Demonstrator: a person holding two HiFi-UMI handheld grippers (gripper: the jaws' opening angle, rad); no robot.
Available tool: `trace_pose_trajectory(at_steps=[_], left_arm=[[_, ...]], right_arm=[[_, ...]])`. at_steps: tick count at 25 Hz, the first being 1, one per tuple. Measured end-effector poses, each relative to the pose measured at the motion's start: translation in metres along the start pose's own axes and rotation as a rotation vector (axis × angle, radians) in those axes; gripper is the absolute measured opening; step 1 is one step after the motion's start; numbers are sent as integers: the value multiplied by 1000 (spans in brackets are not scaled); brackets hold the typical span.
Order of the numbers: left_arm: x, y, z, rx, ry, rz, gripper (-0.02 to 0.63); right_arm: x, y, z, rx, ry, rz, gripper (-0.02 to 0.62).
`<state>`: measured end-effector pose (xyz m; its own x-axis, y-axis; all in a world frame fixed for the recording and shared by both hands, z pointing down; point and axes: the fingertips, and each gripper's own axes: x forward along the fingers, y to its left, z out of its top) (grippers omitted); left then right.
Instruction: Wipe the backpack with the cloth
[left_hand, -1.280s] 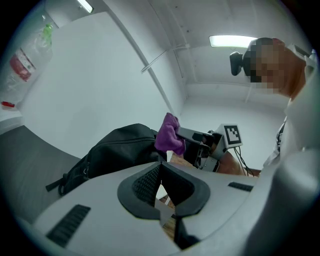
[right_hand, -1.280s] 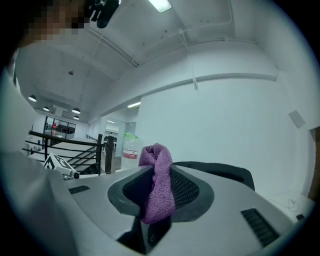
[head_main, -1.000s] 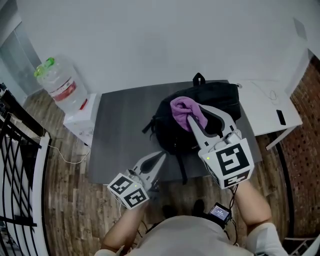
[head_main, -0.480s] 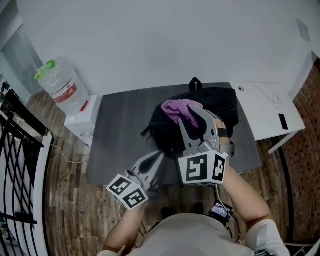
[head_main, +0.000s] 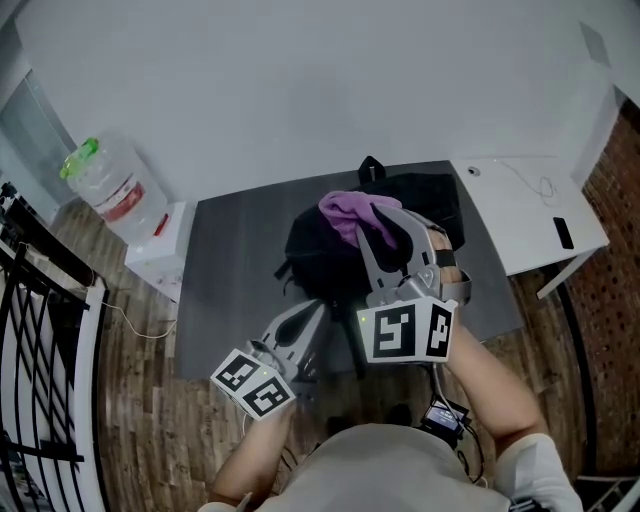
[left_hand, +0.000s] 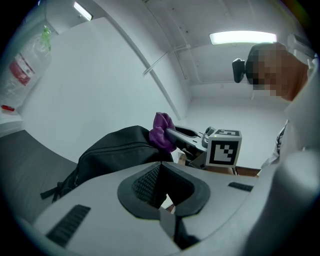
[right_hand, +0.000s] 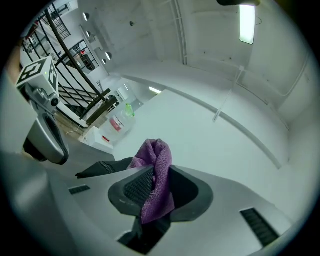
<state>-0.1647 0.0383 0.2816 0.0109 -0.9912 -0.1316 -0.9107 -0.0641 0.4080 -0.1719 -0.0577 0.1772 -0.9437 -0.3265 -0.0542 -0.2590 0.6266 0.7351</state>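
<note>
The right gripper (head_main: 380, 222) is pinching a purple cloth (head_main: 347, 211) over the black backpack (head_main: 322, 258), which is lying on the grey table (head_main: 232, 262). The left gripper (head_main: 314, 313) is hovering by the table's near edge, jaws together. A water jug (head_main: 106, 184) is standing far left.

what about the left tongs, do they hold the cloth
No, the left tongs are shut on nothing; the cloth sits in the right tongs.

Probably a sparse office or lab workroom: plain white walls (head_main: 300, 90), wood-plank floor (head_main: 140, 430), a grey counter (head_main: 235, 250) beside a white counter (head_main: 515, 215), a large water jug (head_main: 108, 185), black metal railing (head_main: 35, 330), a brick wall (head_main: 612, 290), and a ceiling strip light (left_hand: 242, 37).
</note>
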Motion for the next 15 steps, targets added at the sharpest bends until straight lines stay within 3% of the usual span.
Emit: trace_pose_trajectory(at_steps=[15], left_arm=[[33,-24,-14,19,53,-45,5]], right_arm=[[-20,-72,-60,92,86,-128,98]])
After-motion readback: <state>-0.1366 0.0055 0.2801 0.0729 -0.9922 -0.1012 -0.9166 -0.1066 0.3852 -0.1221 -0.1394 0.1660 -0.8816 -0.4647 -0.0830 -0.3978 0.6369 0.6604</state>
